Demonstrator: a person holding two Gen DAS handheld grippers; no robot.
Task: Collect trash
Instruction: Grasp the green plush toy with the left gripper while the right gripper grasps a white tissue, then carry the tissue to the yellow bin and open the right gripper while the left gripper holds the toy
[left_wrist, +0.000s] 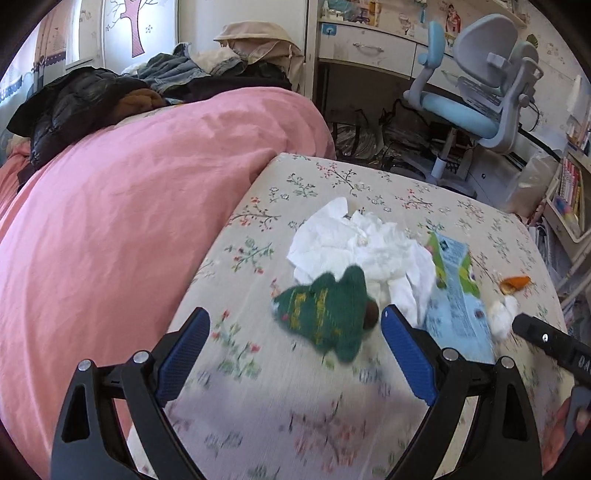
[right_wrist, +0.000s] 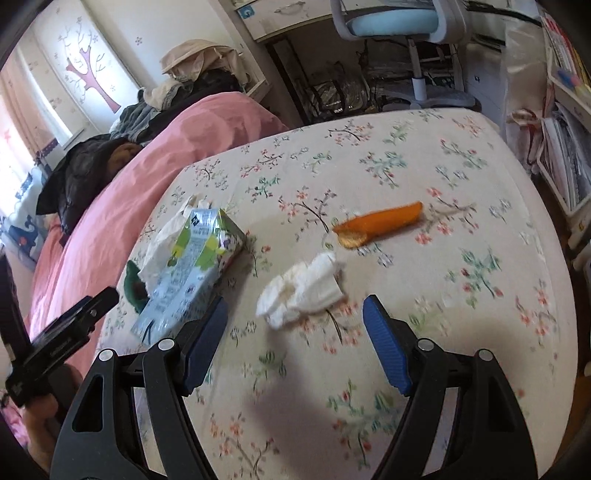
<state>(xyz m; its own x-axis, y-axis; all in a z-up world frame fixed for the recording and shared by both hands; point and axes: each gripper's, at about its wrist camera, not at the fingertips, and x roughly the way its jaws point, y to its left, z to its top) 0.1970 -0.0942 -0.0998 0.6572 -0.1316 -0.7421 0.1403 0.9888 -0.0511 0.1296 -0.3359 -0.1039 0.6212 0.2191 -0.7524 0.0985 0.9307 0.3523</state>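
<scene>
Evidently nothing had been picked up yet: both pairs of tongs were spread wide and empty above the flowered bedsheet (right_wrist: 424, 155), angled down at the litter so their cameras took it in. The left gripper (left_wrist: 295, 328) hung over a green knitted toy (left_wrist: 325, 314) that lay touching a heap of white tissues (left_wrist: 354, 243), a likely first target, though the toy itself seemed no rubbish. The right gripper (right_wrist: 295, 317) pointed at a small crumpled tissue (right_wrist: 303, 288), which sat just ahead of its open jaws. Beyond that lay an orange peel (right_wrist: 380, 221), apart from the tissue, and to the left a flattened drink carton (right_wrist: 192, 266) resting against the tissue heap. A pink duvet (left_wrist: 110, 221) was pushed aside, probably leaving the sheet bare for the litter. No bin or bag showed in either view.
</scene>
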